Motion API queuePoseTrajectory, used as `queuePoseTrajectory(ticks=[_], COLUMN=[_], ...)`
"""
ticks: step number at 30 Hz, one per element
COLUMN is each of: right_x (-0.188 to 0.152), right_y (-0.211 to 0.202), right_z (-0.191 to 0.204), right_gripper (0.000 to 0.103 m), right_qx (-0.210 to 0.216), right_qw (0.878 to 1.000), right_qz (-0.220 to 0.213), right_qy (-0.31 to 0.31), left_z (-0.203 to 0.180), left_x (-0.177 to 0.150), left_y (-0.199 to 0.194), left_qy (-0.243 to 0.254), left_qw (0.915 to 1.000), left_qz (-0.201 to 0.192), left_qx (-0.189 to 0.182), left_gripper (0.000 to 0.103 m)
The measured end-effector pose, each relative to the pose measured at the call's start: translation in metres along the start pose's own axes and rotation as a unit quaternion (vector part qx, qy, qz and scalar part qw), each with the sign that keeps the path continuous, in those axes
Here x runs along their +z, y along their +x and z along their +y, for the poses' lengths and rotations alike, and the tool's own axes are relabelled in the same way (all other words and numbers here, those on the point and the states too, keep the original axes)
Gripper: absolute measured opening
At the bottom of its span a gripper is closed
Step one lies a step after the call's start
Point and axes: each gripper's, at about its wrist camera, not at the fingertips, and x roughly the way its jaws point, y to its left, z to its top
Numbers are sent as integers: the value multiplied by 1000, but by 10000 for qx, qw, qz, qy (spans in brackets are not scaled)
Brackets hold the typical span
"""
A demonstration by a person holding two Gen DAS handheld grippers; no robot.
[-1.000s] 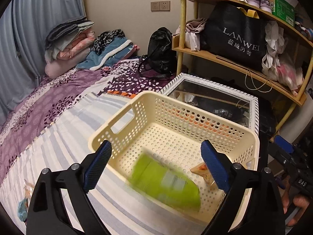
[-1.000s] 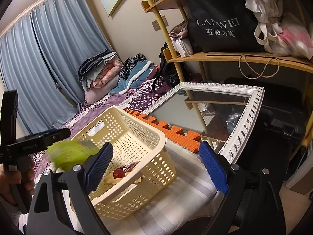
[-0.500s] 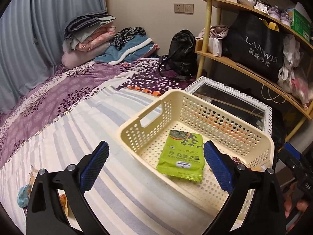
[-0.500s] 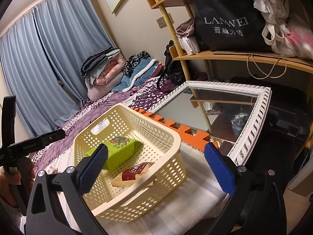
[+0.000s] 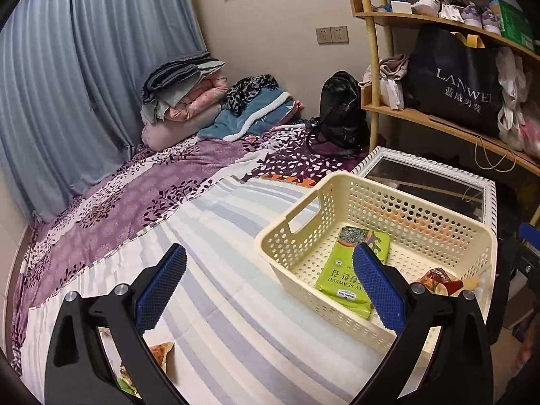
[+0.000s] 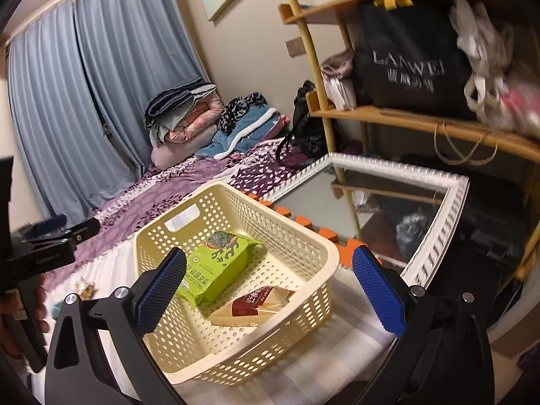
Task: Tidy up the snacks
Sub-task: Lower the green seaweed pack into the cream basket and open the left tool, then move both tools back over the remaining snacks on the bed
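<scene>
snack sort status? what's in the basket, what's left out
Done: the green seaweed pack and a red-brown snack packet lie in the cream basket. In hand: nothing; the left gripper and right gripper are both open and empty. Left: an orange snack bag on the striped sheet by the left gripper, and a small wrapped snack beside the basket.

Setting: home bedroom, lived-in.
- Bed [image 5: 209, 222] directly ahead of left gripper: striped sheet, purple leaf-print cover.
- Folded quilts and blankets [image 5: 189, 101] stacked at far end of bed.
- Blue-grey curtains [image 5: 84, 84] ahead-left, full height.
- Wooden shelf unit [image 5: 438, 118] ahead-right: black shopping bag [image 5: 459, 81], sneakers [image 5: 428, 1], clothes.
- Black backpack [image 5: 341, 111] against wall, beside shelf.
- White-framed mirror [image 6: 388, 202] lying flat beyond bed edge.
- Wall sockets [image 5: 332, 34] above backpack.
</scene>
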Motion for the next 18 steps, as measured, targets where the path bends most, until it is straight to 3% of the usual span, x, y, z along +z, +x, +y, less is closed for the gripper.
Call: queuePoseTrajectory(ticks=[3, 18], right_x=[1, 3], right_y=[4, -11], right_z=[13, 67], right_gripper=[98, 98], right_qx=[-264, 132], right_qw=[9990, 9961], right_qz=[142, 97], right_qy=[-334, -868], left_z=[10, 69], left_x=[-1, -28], left_y=[-8, -35], left_qy=[-165, -870], left_qw=[9998, 9962], left_qz=[-42, -27], left_qx=[-35, 11], left_gripper=[100, 100])
